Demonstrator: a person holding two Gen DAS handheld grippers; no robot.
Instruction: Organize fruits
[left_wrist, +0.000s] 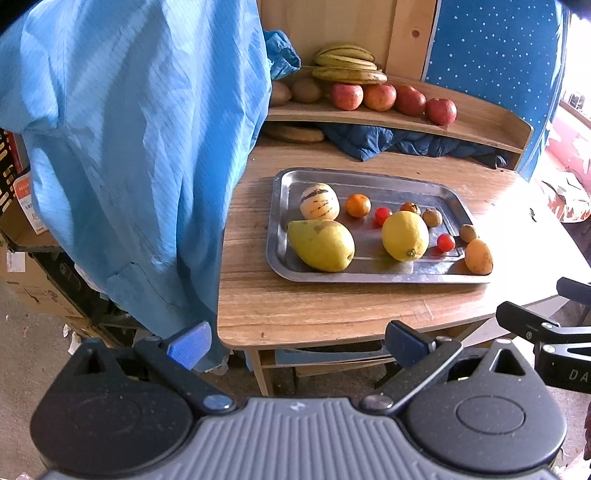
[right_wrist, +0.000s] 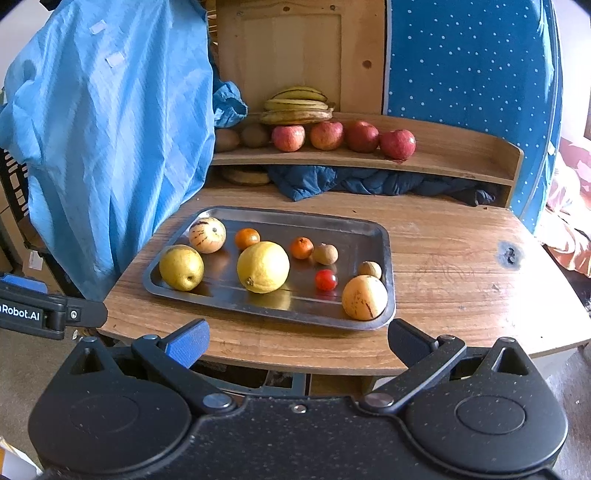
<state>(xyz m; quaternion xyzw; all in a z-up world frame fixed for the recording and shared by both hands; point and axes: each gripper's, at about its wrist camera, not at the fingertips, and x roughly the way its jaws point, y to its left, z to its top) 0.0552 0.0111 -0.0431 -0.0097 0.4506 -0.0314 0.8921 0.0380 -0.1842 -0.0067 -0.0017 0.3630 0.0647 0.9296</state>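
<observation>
Both grippers off the table's near edge, wide open, nothing held: left gripper (left_wrist: 295, 341), right gripper (right_wrist: 297, 341). Fruits lie on metal tray (right_wrist: 384, 236) mid-table, incl. lemon (right_wrist: 263, 266) & pear (right_wrist: 181, 267). Bare wood (right_wrist: 461, 266) to tray's right; blue garment (right_wrist: 110, 147) crowds the left edge.

Left gripper (left_wrist: 297, 345): grey ribbed plastic body centre, two black round housings with circular recesses at sides, dust-speckled. Black link arms on silver pivot rivets; small screws near finger bases. Blue pads on fingers (left_wrist: 190, 345). Right gripper (right_wrist: 295, 341): same build, body black speckled instead of grey, blue-padded fingers (right_wrist: 186, 343). White lettering "Robot.AI" on left gripper side, seen from right wrist view.
</observation>
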